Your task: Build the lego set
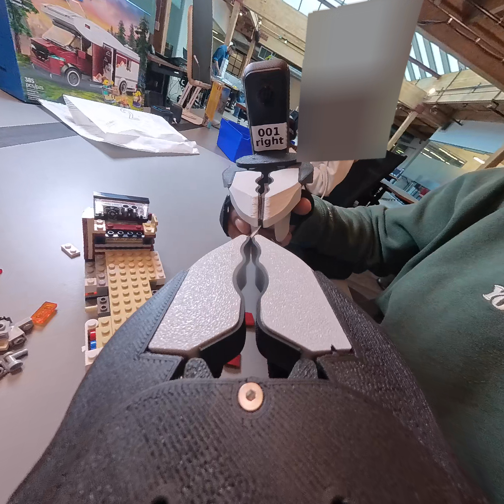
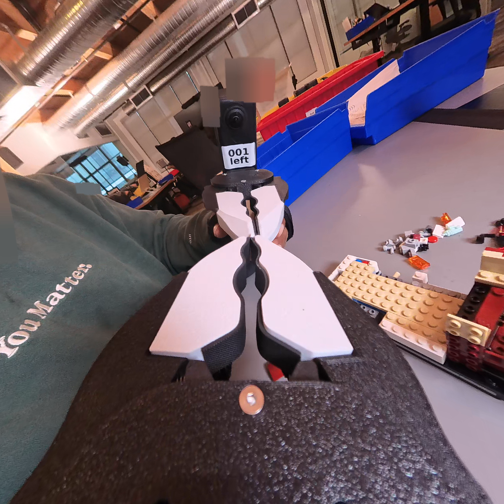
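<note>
— Where was the build on the grey desk (image 1: 41,191)?
— The half-built camper (image 1: 122,261) sat mid-desk. My left gripper (image 1: 251,240) and right gripper (image 2: 252,240) met tip to tip, both pinching a tiny white piece (image 1: 254,231).
— Risk?
— Uneven pull; I judged it could slip.

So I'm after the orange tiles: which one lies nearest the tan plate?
The orange tile at the near edge of the loose pile, just above the tan plate. The other orange tile lies at the pile's far end.
</note>
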`<state>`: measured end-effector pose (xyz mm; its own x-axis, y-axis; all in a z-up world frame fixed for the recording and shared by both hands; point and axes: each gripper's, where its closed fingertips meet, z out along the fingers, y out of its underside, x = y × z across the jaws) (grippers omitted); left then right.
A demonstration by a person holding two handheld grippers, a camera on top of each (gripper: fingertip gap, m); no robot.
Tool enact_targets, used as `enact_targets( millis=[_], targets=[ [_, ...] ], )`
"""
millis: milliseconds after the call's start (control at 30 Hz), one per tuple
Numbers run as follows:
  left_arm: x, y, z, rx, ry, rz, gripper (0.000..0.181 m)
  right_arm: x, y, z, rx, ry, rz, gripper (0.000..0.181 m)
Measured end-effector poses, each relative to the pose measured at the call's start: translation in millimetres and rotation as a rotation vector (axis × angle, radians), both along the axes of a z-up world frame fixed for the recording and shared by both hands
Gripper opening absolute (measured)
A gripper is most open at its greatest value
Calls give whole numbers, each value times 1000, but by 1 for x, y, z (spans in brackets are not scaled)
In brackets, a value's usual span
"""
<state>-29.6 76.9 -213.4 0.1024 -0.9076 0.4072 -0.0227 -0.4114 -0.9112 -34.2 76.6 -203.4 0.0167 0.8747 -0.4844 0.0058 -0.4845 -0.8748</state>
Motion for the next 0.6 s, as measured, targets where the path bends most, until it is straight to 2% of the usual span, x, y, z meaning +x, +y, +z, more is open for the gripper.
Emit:
enact_targets(
  millis=[233, 600],
  targets=[
    [0, -5, -1, -19, -3, -43, 0, 0, 3, -2, 67, -30, -33, 5],
    [-1, -6, 0, -48, -16, -62, 0, -4, -8, -3, 205, -94, -13, 41]
  ],
)
